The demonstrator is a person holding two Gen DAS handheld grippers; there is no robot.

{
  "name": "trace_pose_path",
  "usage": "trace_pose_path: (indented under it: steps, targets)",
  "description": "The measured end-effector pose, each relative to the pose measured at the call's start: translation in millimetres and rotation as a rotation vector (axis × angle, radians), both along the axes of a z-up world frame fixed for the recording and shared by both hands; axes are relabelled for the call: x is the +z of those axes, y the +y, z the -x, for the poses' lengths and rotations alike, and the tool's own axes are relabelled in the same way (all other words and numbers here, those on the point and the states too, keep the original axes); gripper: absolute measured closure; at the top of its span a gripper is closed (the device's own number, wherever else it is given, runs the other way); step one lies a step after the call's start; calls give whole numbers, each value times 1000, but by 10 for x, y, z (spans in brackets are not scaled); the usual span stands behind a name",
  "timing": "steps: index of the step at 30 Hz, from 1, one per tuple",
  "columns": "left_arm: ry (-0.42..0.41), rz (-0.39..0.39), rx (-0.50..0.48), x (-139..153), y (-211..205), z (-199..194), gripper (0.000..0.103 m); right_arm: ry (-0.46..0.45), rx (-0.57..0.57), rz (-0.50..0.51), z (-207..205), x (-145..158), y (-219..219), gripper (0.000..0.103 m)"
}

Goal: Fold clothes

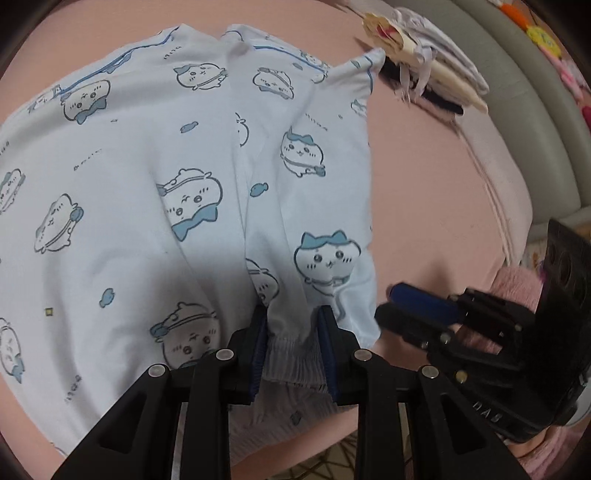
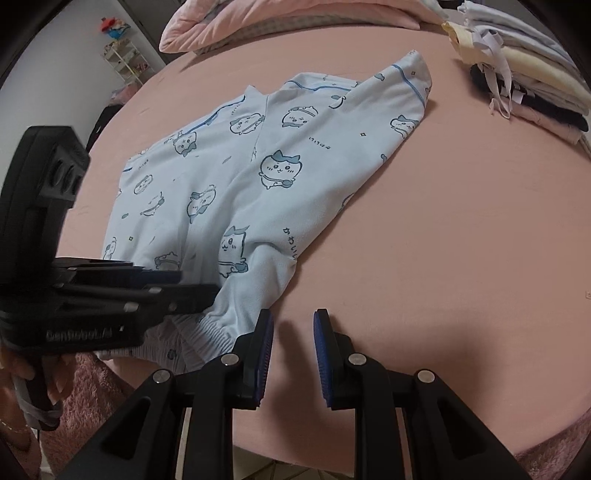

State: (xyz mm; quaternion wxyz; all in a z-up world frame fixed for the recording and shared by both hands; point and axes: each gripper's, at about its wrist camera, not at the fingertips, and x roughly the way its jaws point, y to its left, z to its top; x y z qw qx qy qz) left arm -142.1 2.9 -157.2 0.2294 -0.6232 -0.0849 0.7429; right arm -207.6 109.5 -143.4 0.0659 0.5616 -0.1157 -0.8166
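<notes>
Pale blue pajama pants (image 1: 192, 177) with cartoon prints lie spread on the pink bed sheet (image 1: 436, 206); they also show in the right wrist view (image 2: 236, 177). My left gripper (image 1: 291, 332) straddles the elastic waistband (image 1: 291, 354) at the near edge, jaws partly closed with bunched fabric between the blue pads. It also shows in the right wrist view (image 2: 192, 286), at the waistband. My right gripper (image 2: 293, 336) is open and empty over bare sheet, just right of the waistband; in the left wrist view (image 1: 391, 302) it sits beside the pants' right edge.
A stack of folded clothes (image 2: 524, 81) lies at the far right of the bed, also in the left wrist view (image 1: 424, 62). A pink quilt (image 2: 266, 22) is bunched at the far edge. A grey padded headboard (image 1: 546, 110) borders the bed.
</notes>
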Motion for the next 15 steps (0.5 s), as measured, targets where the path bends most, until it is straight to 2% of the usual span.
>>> trace_pose_path:
  steps: [7, 8, 9, 11, 15]
  targets:
    - [26, -48, 48, 4, -34, 8, 83, -6, -3, -28, -41, -10, 102, 82]
    - [36, -49, 49, 22, -39, 0, 86, -1, -5, -47, -41, -7, 97, 82]
    - [53, -48, 59, 50, -51, -7, 94, 2, -4, -64, -41, -5, 89, 82]
    - [95, -56, 90, 133, -100, -19, 95, 3, -1, -75, -37, -9, 82, 82]
    - [174, -130, 155, 372, -254, -43, 97, 3, -5, -66, -27, -3, 87, 82]
